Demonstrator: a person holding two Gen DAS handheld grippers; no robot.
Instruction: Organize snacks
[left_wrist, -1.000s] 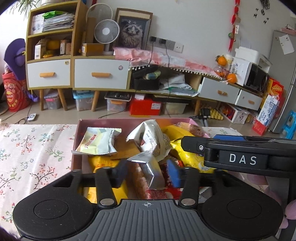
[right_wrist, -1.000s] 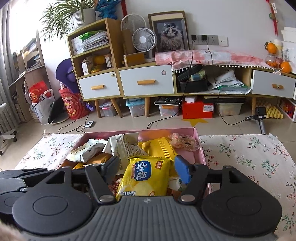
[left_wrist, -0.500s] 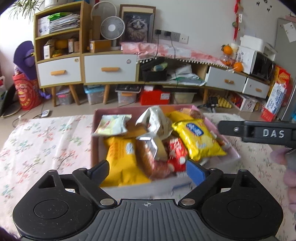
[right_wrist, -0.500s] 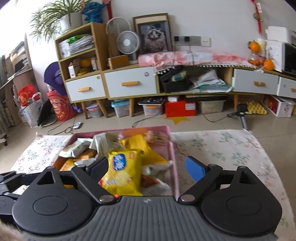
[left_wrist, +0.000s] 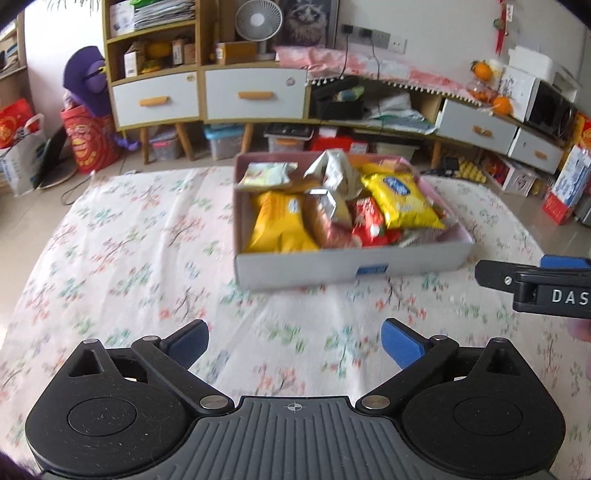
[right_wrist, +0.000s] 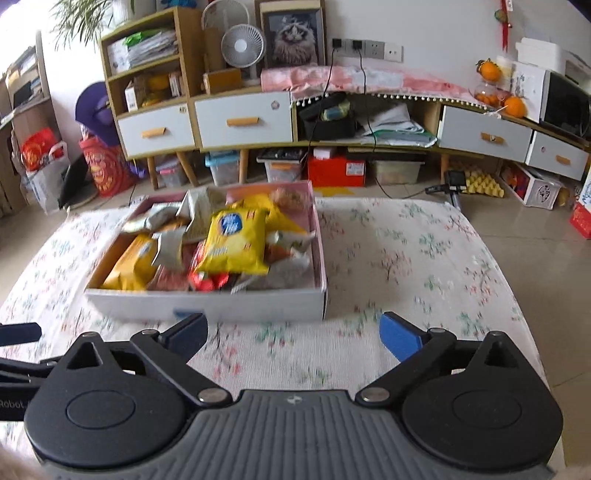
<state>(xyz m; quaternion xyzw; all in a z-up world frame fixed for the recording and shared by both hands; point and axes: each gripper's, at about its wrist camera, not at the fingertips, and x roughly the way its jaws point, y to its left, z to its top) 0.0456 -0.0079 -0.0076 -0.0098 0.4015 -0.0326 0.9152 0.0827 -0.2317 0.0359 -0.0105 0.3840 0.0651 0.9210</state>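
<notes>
Blue-padded and empty, the left gripper and right gripper hang over a floral-clothed bench, jaws on both opening toward their widest with nothing between them. Just beyond the fingertips sits the task's target: a shallow box, pink inside and white outside, heaped with snack packets, a big yellow bag riding on top.

With both grippers clear of the box, the packing looks close to done; the sound move would be to check for strays and to keep the wide jaws from clipping the box's near wall on any return.

Seen from the left wrist, the right gripper's arm juts in at the edge beside the box, and a yellow packet, a brown one and a red one line the near side. From the right wrist, the bare bench to the box's right and the floor beyond come into view, with no loose snacks showing on either side.
</notes>
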